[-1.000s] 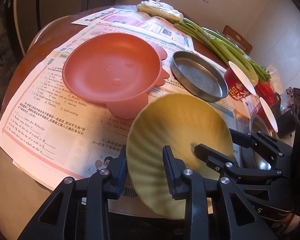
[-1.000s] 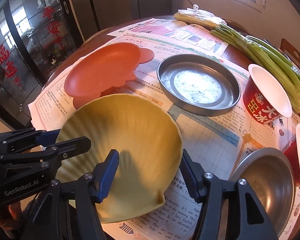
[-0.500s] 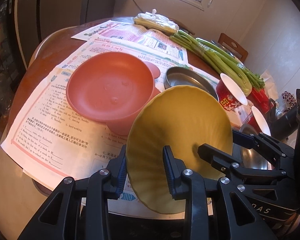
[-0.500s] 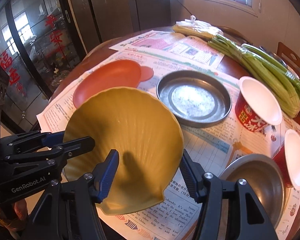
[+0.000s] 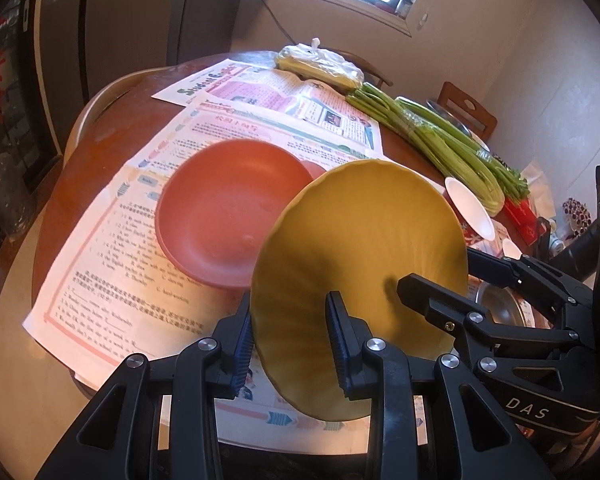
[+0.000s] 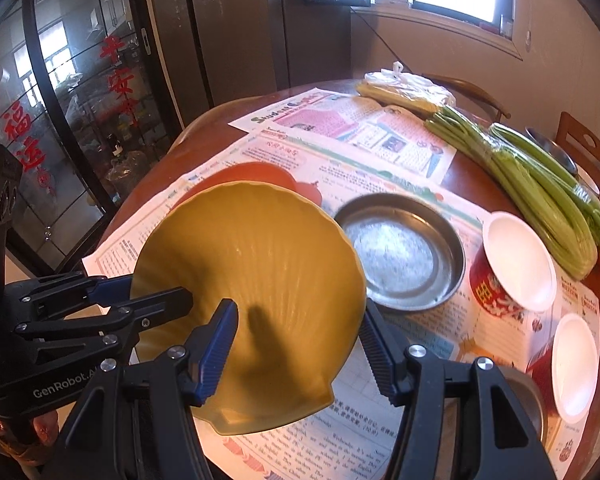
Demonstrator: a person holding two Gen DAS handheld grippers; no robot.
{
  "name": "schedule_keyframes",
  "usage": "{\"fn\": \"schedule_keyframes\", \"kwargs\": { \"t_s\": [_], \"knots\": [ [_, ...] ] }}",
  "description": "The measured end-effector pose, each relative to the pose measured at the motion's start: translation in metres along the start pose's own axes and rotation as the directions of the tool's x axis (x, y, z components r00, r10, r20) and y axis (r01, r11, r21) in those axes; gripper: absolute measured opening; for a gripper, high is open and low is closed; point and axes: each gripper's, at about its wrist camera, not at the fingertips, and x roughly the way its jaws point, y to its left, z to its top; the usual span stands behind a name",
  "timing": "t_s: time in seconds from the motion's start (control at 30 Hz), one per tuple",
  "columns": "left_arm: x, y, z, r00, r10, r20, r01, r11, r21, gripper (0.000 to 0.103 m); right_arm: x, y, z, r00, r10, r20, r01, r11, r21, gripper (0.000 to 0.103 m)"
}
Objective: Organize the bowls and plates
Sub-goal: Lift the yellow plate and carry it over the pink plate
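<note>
Left claw (image 5: 292, 338), right claw (image 6: 298, 346) clamp opposite rims, yellow plate (image 5: 360, 276) tilted between.

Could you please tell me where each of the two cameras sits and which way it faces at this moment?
Left wrist: sits on the left gripper, looking down along its fingers at the yellow shell plate they pinch, with the red plate beyond; the right gripper shows at right.
Right wrist: sits on the right gripper, facing the same plate and the metal dish; the left gripper shows at left.
Shared: the yellow plate, red plate, newspaper, celery.
</note>
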Motion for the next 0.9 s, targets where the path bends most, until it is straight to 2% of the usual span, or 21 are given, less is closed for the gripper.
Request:
{"fn": "schedule_keyframes", "kwargs": {
  "t_s": [0.47,0.9],
  "knots": [
    [0.010,0.030,0.023,1.000,0.006,-0.013,-0.006,0.999,-0.038,0.034,0.023,0.022,0.041,1.000,-0.025,-0.013,0.024,0.998,-0.062,0.062],
    [0.023,0.054,0.044,0.999,0.032,-0.022,-0.034,0.997,-0.070,0.034,0.053,0.031,0.071,0.999,0.000,-0.038,-0.002,0.998,-0.067,0.062]
  ]
}}
